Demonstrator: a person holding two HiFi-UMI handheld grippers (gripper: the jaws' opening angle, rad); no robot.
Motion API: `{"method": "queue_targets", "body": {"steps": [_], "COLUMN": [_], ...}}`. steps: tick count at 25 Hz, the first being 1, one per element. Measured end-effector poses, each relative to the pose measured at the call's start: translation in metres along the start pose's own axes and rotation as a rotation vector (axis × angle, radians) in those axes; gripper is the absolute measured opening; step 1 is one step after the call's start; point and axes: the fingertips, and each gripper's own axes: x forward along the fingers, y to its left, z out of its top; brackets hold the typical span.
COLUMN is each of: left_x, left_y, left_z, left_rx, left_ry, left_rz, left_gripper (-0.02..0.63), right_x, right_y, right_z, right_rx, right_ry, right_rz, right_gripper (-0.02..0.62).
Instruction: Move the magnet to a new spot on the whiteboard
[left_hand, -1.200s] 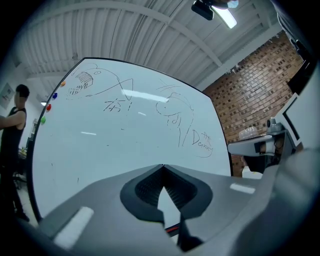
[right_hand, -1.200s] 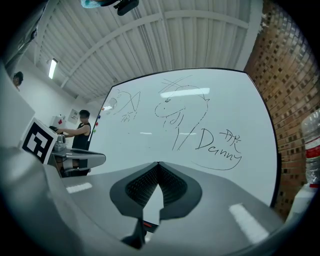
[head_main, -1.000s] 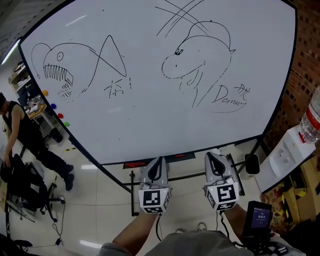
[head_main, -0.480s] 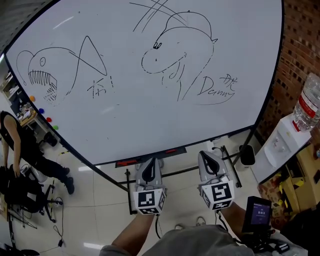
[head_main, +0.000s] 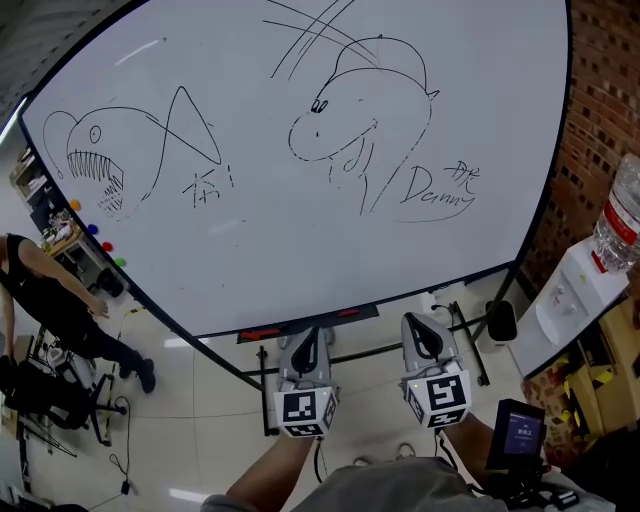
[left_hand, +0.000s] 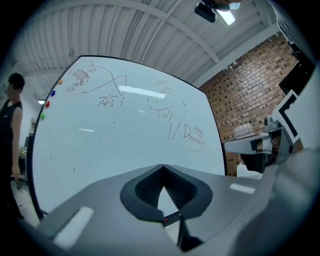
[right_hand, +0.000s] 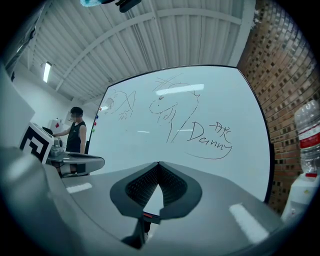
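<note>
The only container in view is the clear water bottle (head_main: 620, 222), upended on the white dispenser (head_main: 572, 300) by the brick wall at your right. Its top is cut off by the picture edge, and you cannot tell how full it is.

Your left gripper (left_hand: 163, 166) has its jaws pressed together at the tips with nothing between them. Your right gripper (right_hand: 158, 163) is the same, closed and empty. Both point towards the whiteboard (head_main: 300, 250) from below its lower edge, side by side and clear of it.

The magnets (head_main: 93, 229) sit in a short column at the board's far left edge: orange, blue, red and green, well apart from both grippers. They show as small dots, so their shape is hard to make out. A person (head_main: 50, 300) stands beyond that edge.
</note>
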Motion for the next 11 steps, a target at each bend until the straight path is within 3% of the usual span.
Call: {"method": "queue_targets", "body": {"steps": [11], "left_x": [0.0064], "left_y": [-0.0053], "left_z": [0.0024], "left_rx": [-0.013], "left_ry": [-0.005], "left_rz": [0.000], "left_gripper": [-0.002], "right_x": [0.0041], "right_y": [-0.0074], "right_z": [-0.0021], "right_rx": [0.012], "right_ry": [-0.006], "right_rz": [-0.002], "right_gripper": [-0.006]}}
